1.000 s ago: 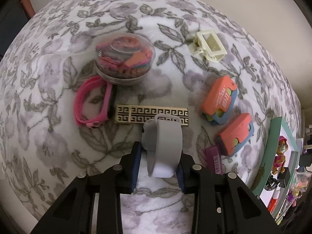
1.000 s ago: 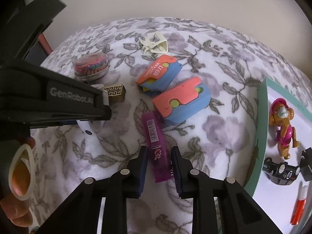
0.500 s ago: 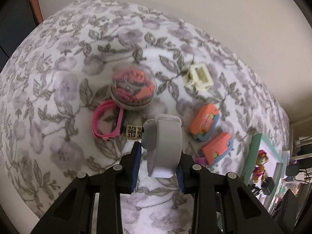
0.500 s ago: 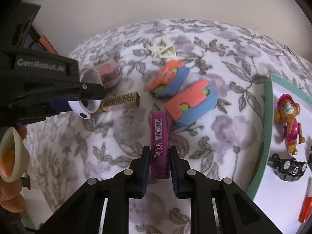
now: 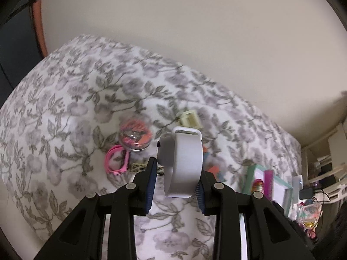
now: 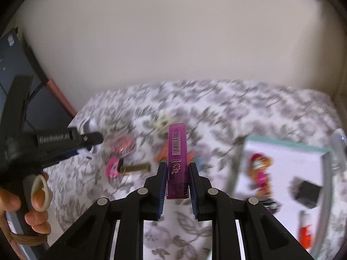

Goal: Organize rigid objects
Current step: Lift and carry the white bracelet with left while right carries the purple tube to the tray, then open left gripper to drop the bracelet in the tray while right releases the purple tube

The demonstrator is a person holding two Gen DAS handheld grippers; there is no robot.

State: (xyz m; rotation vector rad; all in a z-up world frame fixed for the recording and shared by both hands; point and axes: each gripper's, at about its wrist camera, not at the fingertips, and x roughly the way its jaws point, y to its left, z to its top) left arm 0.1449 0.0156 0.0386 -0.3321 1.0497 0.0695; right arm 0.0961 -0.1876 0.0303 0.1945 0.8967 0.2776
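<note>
Two-handed lift above a floral bedspread [image 5: 65, 112]. The left gripper [image 5: 175, 184] pinches a grey watch band [image 5: 184, 162], its blue pads bearing on the band's outer faces; the loop rises upright out of the jaws. The band looks light and somewhat pliant, so a firm squeeze would likely flatten it; the thicker end at the loop's left probably gives the steadier hold. The right gripper [image 6: 177, 186] is pressed fully together on a purple lighter [image 6: 176, 158], held near its lower end, the barcoded length projecting forward beyond the tips. The lighter appears light, stiff and smooth-sided, so it may slip or pivot; a mid-body grip would resist that. A teal-rimmed tray [image 6: 286, 145] lies ahead and right.
</note>
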